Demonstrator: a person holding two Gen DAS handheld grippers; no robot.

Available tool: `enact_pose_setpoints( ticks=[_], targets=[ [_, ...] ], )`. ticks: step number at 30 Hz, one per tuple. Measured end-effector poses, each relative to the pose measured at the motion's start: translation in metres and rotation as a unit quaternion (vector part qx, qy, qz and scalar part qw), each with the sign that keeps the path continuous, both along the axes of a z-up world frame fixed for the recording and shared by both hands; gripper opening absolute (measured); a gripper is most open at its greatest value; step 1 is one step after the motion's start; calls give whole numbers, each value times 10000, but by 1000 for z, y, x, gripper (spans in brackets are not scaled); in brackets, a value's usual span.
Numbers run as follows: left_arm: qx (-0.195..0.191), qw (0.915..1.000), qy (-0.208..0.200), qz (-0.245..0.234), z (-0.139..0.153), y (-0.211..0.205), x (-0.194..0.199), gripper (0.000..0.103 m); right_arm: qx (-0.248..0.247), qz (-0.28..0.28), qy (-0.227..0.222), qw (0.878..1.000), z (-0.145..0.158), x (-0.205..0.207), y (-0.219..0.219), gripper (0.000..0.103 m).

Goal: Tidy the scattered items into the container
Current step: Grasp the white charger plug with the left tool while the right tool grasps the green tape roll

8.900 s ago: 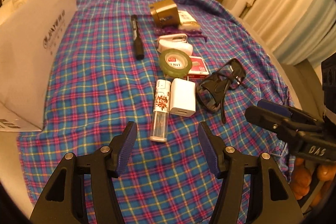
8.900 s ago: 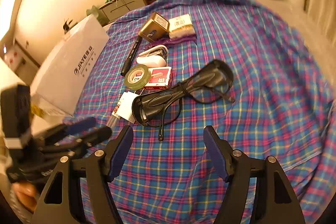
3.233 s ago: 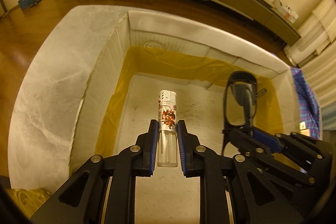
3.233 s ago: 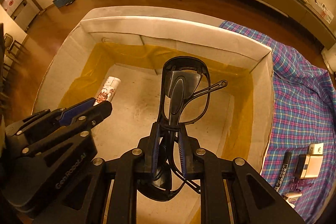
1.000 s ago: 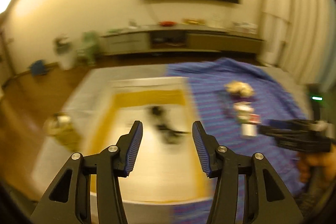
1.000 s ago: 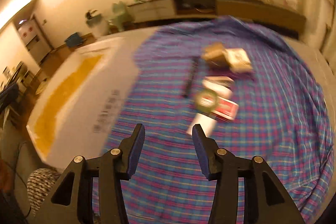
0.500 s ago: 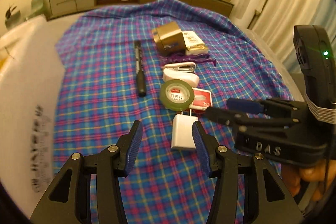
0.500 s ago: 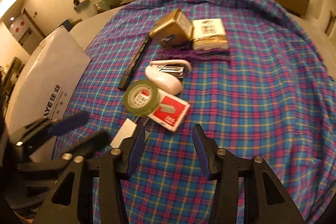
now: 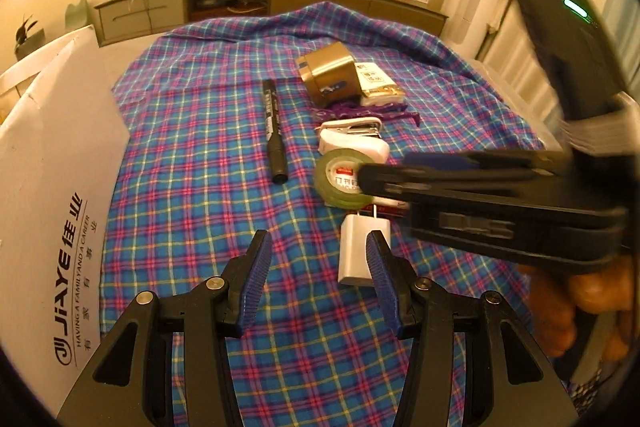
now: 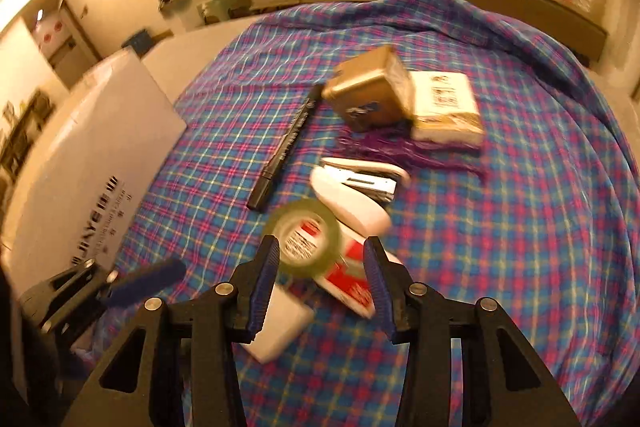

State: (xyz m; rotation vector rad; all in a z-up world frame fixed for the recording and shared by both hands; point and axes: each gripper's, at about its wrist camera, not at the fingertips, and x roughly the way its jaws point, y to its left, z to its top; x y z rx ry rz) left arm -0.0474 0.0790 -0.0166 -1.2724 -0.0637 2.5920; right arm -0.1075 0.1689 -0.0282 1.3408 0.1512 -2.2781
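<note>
Left gripper: your left gripper [image 9: 316, 263] hangs over the plaid cloth [image 9: 192, 187] with its jaws wide and nothing between the pads.
White charger: the white charger [image 9: 358, 247] lies flat just at 1 o'clock of your left gripper, its far pad overlapping its edge in view; you cannot tell whether they touch.
Right gripper: your right gripper [image 10: 318, 267] points down at the pile, jaws apart and gripping nothing; the view is blurred.
Green tape roll: the green tape roll [image 10: 306, 237] sits at 12 o'clock just past your right fingertips, resting partly on the red card box [image 10: 348, 287].
White stapler: the white stapler [image 10: 356, 191] lies at 1 o'clock of the tape, touching it.
Black marker: the black marker [image 9: 274, 135] lies alone at 10 o'clock of the tape.
Far pile: the gold box [image 9: 330, 75] and white packet [image 9: 376, 85] lie side by side at 12 o'clock, with a purple strip [image 10: 404, 147] just before them.
Container: the white carton [image 9: 52, 187] stands at 9 o'clock at the cloth's edge; its inside is hidden.
</note>
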Motion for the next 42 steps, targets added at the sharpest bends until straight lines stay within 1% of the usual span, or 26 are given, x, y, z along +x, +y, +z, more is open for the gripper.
enact_pose_setpoints(
  ticks=[4,9,12,15,19,20,21,22,23,24,26,29,32,36,39,41,42],
  targets=[
    [-183,9997,39,-145,-5,8,2,52,129,62,-23,9999,0,-4,-5,45],
    [-105,9998,7,-154,-11,12,-3,52,4,-38,-191,9998,-1,-10,4,38],
    [-182,9996,127,-158,-13,17,-7,53,-16,-100,-248,9996,-1,-11,7,36],
    [-313,9990,305,-116,-14,19,-7,58,98,-107,-217,9997,1,-6,9,35],
    [-315,9989,319,-115,-14,18,-7,58,246,-81,-179,9995,2,-1,7,35],
    [-291,9989,326,-159,-13,19,-6,58,236,-58,-187,9995,2,0,7,32],
    [-257,9988,344,-230,-12,20,-4,58,188,-22,-218,9996,2,0,7,24],
    [-247,9986,358,-306,-11,22,-1,58,165,-6,-233,9996,3,0,8,20],
    [-257,9984,364,-350,-10,24,0,58,171,-17,-225,9996,4,1,10,14],
    [-292,9982,365,-386,-11,26,2,58,168,-39,-218,9996,5,0,12,10],
    [-362,9982,308,-369,-14,27,1,58,95,-104,-284,9995,5,-3,18,8],
    [-377,9989,185,-231,-20,23,-5,58,-58,-192,-400,9990,6,-6,29,8],
    [-262,9995,71,-132,-23,19,-9,58,-252,-244,-495,9982,6,-7,36,8],
    [-201,9997,-55,-89,-27,18,-15,58,-189,-245,-457,9985,4,-6,33,12],
    [-229,9997,-66,-109,-28,19,-19,57,-159,-193,-442,9987,4,-7,29,12],
    [-307,9994,-52,-159,-28,20,-19,55,-188,-209,-471,9985,4,-7,30,14],
    [-360,9992,-37,-163,-28,20,-19,48,-233,-232,-519,9981,4,-7,32,18]
  ],
)
